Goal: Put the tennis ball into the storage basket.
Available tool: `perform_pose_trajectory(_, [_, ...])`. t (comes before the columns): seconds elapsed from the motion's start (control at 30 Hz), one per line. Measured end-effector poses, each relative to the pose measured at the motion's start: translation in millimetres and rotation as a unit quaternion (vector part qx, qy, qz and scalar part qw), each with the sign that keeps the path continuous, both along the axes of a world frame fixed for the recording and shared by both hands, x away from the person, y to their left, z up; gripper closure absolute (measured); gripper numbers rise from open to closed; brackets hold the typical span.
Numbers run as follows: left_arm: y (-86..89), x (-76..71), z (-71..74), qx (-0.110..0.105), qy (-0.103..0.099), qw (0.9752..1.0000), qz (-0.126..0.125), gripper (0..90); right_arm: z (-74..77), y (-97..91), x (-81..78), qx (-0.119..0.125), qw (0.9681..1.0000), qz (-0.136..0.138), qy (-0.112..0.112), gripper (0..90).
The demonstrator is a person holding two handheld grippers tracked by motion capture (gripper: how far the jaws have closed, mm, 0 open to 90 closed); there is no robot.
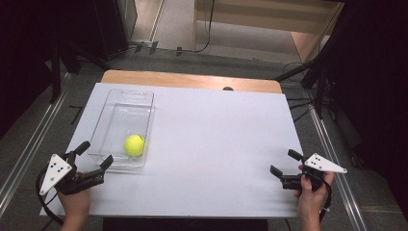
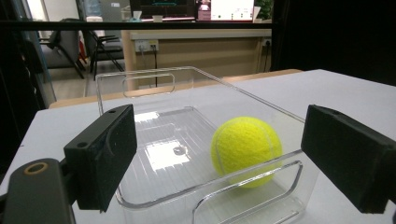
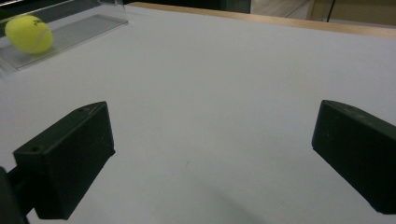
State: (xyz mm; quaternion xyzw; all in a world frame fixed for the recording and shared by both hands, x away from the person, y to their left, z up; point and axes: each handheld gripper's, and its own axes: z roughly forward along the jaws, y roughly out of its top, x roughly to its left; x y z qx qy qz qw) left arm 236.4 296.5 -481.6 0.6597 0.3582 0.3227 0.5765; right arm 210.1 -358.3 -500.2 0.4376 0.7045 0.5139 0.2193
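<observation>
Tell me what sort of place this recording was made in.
Probably an office or lab set up for recording: a white table fenced by dark stands, cables on grey carpet, and in the left gripper view a desk with monitors and chairs behind the clear bin and tennis ball.

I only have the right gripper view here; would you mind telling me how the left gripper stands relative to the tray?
Observer: The left gripper is at the clear tray's near end, jaws wide open on either side of that end wall.
Operator: Thank you. Is it touching the ball?
Observer: No, the tennis ball lies inside the tray, behind the handle cut-out, apart from both jaws.
Operator: And my own gripper?
Observer: The right gripper is open near the table's right edge, far from the tray.
</observation>
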Motion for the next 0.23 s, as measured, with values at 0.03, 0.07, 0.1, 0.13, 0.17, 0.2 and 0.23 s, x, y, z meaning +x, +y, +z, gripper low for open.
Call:
perform_pose_trajectory(0.03, [0.0, 0.0, 0.0, 0.0, 0.0, 1.0, 0.0, 11.1, -0.1, -1.3, -1.6, 0.005, 1.0, -0.005, 0.003, 0.0])
perform_pose_trajectory(0.07, [0.0, -0.1, 0.1, 0.0, 0.0, 1.0, 0.0, 11.1, -0.7, -2.5, -1.6, 0.004, 1.0, -0.007, 0.0, 0.0])
perform_pose_trajectory(0.1, [0.1, -0.1, 0.1, 0.0, 0.0, 1.0, 0.0, 11.1, -1.5, -3.8, -1.7, 0.003, 1.0, -0.007, -0.003, 0.0])
perform_pose_trajectory(0.13, [0.1, -0.1, 0.1, 0.0, 0.0, 1.0, 0.0, 11.1, -1.8, -3.8, -3.1, 0.006, 0.9999, -0.009, 0.004, 0.0])
perform_pose_trajectory(0.17, [0.1, -0.1, 0.1, 0.0, 0.0, 1.0, 0.0, 11.1, -2.5, -4.0, -2.7, 0.006, 0.9999, -0.009, 0.002, 0.0])
perform_pose_trajectory(0.2, [0.1, -0.1, 0.1, 0.0, 0.001, 1.0, 0.0, 11.1, -2.7, -3.5, -2.9, 0.006, 0.9999, -0.01, 0.004, 0.0])
perform_pose_trajectory(0.23, [0.1, 0.0, 0.1, 0.0, 0.0, 1.0, 0.0, 11.1, -2.9, -2.7, -2.7, 0.006, 0.9999, -0.011, 0.005, 0.0])
